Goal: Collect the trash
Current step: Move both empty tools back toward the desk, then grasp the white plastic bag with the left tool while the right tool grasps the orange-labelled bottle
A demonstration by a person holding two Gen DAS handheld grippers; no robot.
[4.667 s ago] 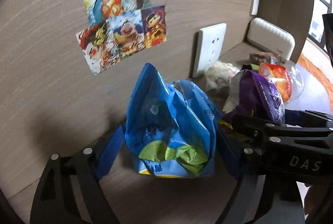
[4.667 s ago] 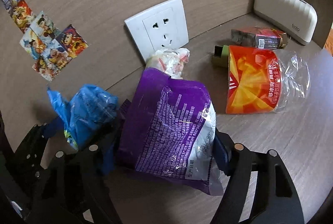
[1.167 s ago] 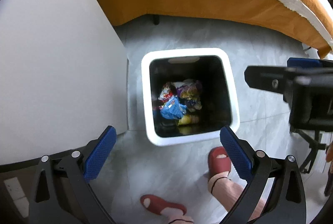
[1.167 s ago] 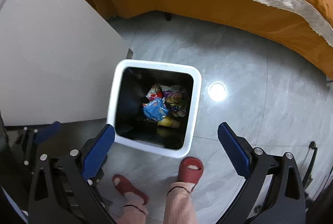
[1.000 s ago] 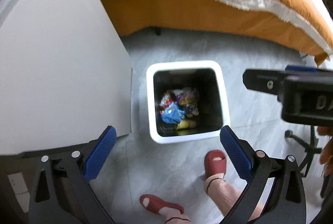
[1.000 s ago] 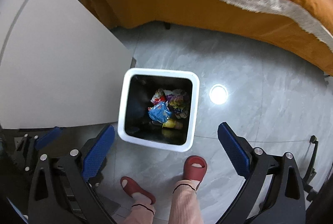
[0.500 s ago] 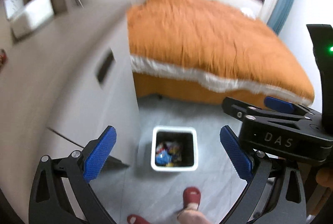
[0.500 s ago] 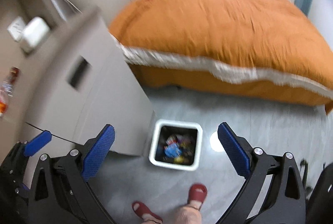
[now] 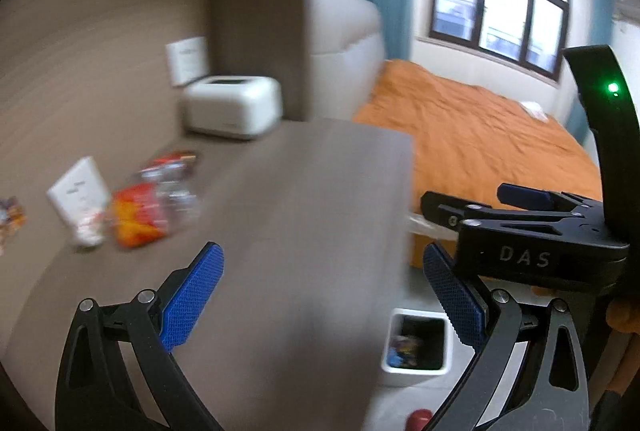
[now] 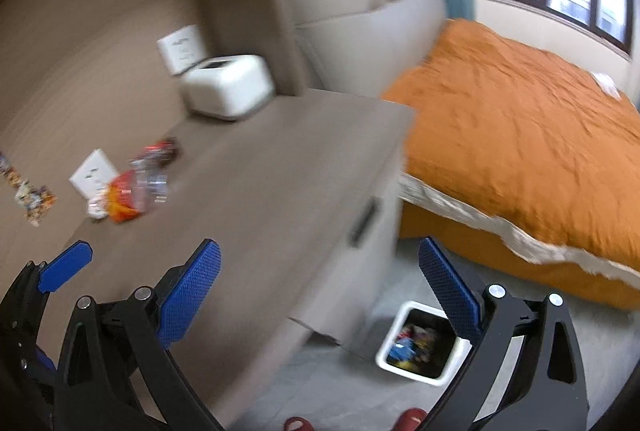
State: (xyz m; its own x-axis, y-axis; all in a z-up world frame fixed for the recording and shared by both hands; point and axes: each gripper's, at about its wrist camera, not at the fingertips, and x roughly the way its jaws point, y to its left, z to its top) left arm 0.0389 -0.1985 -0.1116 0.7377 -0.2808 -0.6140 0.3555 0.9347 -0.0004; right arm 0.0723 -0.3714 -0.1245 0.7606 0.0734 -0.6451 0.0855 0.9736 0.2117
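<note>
Both views are blurred by motion. My left gripper (image 9: pixel 320 295) is open and empty, above the brown table top (image 9: pixel 288 191). My right gripper (image 10: pixel 320 295) is open and empty over the table's right edge; it shows from the side in the left wrist view (image 9: pixel 520 227). An orange-labelled crushed plastic bottle (image 9: pixel 148 211) (image 10: pixel 132 195) lies at the far left of the table by a small white crumpled wrapper (image 9: pixel 86 231) (image 10: pixel 96 209) and a dark red packet (image 9: pixel 172 161) (image 10: pixel 160 147). The white trash bin (image 9: pixel 416 375) (image 10: pixel 386 353) stands on the floor below, holding wrappers.
A white rounded box (image 9: pixel 232 107) (image 10: pixel 224 87) sits at the back of the table, a socket plate (image 9: pixel 78 187) on the wall near the trash. An orange bed (image 10: pixel 520 135) is to the right. Red slippers (image 10: pixel 408 417) show below.
Both grippers have swung up from over the bin and now face the table. The blue and purple bags held earlier now lie in the bin.
</note>
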